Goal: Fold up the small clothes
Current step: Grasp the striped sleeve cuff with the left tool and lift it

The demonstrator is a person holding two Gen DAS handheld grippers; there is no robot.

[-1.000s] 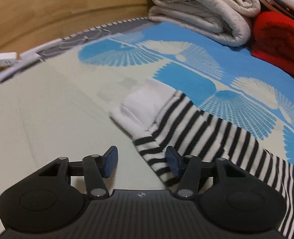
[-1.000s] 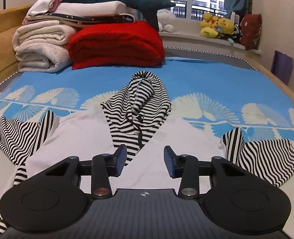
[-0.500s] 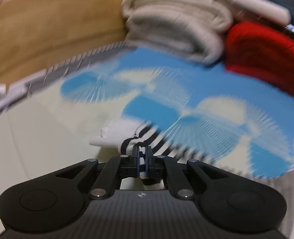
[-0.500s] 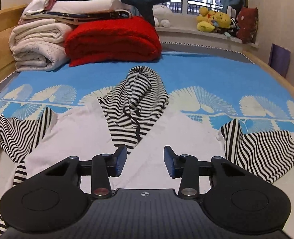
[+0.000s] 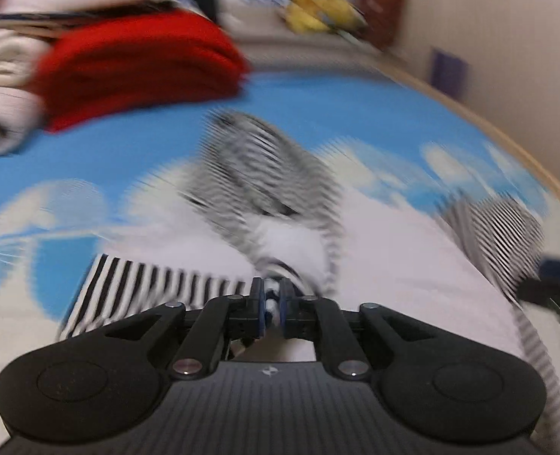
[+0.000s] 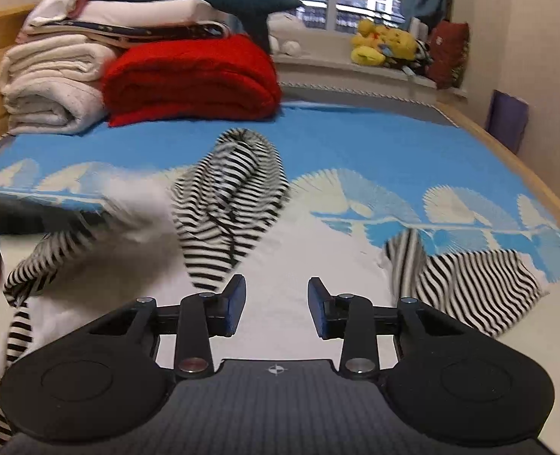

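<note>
A small hooded top with a white body (image 6: 310, 265), striped hood (image 6: 230, 189) and striped sleeves lies on the blue bed. My left gripper (image 5: 271, 309) is shut on the striped left sleeve's cuff (image 5: 147, 292) and holds it lifted over the white body; this view is motion-blurred. The lifted sleeve shows blurred in the right wrist view (image 6: 52, 254). My right gripper (image 6: 276, 309) is open and empty, low over the white body. The right sleeve (image 6: 469, 284) lies flat to its right.
A folded red blanket (image 6: 193, 76) and folded white quilts (image 6: 49, 87) are stacked at the head of the bed. Plush toys (image 6: 386, 45) sit on the windowsill. A wooden bed rail (image 6: 537, 174) runs along the right side.
My left gripper closed on the left sleeve's cuff, lifted it and swung it rightward over the top's body. My right gripper stayed open, nearly still.
</note>
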